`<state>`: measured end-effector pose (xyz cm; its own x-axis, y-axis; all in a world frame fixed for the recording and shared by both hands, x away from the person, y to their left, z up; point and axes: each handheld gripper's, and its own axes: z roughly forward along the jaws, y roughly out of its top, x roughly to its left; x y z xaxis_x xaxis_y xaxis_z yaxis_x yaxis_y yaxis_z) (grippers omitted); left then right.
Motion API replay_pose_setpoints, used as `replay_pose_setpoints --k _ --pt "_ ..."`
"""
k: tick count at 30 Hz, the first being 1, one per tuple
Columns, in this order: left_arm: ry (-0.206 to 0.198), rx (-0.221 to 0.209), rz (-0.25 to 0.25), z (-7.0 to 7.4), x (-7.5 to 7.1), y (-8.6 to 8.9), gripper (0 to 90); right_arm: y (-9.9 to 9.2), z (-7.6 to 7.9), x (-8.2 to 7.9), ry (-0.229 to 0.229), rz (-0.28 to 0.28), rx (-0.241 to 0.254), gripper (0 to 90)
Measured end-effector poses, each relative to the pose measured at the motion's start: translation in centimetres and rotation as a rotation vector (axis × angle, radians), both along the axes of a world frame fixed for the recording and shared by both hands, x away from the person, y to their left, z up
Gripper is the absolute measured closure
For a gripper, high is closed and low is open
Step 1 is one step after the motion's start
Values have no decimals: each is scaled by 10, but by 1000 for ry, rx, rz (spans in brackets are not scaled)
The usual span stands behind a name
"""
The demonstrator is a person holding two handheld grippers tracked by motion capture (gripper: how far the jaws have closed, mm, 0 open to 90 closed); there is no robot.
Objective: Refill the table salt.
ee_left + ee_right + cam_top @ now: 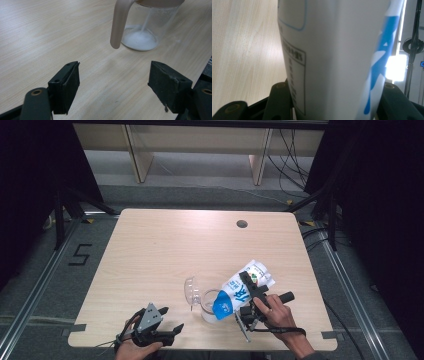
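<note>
- High view, starting at the right hand-held gripper: its jaws are clamped on the sides of a white and blue carton, tipped well over so that the blue top end points down toward the person's left.
- Just beyond that lowered end, touching or almost touching it, stands a clear jug with its hinged lid flipped open on the far side from the hand-held gripper.
- Right gripper view puts the carton between the two black jaws, white with a panel of small print and a blue stripe; the hold looks firm.
- Left hand-held gripper waits with its jaws spread wide and nothing between them, aimed at the jug a little ahead of it on the table.
- Through the jug's clear wall a thin white stream falls into a shallow white, frothy pool on the bottom; its pale handle hangs toward this hand-held gripper.
- My judgement: pouring is under way but early, since the jug is nearly empty. Left to do: fill further, right the carton, set it down.
</note>
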<state>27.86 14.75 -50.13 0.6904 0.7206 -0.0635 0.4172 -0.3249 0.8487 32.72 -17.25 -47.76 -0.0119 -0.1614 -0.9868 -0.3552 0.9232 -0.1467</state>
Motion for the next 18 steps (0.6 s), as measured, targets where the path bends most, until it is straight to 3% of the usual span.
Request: replay_pose_setpoints --k 8,9,10,13,14,15,18 --pt "-3 4 -3 0 0 0 245 0 0 0 0 -7 -5 521" --pt "-3 4 -3 0 0 0 245 -2 -3 -1 21 -29 34 521" --pt "-4 15 -8 1 0 1 245 0 0 0 -4 -4 -2 521" --pt "-4 0 0 0 0 0 245 0 0 0 -9 3 -1 523" --pt "-3 14 -7 1 0 1 244 -2 -4 -2 24 -36 43 523" --pt "6 -6 2 0 -1 0 245 -1 -4 -2 24 -27 46 524" --pt "-9 10 -15 1 0 0 244 0 1 0 -12 -3 -8 526"
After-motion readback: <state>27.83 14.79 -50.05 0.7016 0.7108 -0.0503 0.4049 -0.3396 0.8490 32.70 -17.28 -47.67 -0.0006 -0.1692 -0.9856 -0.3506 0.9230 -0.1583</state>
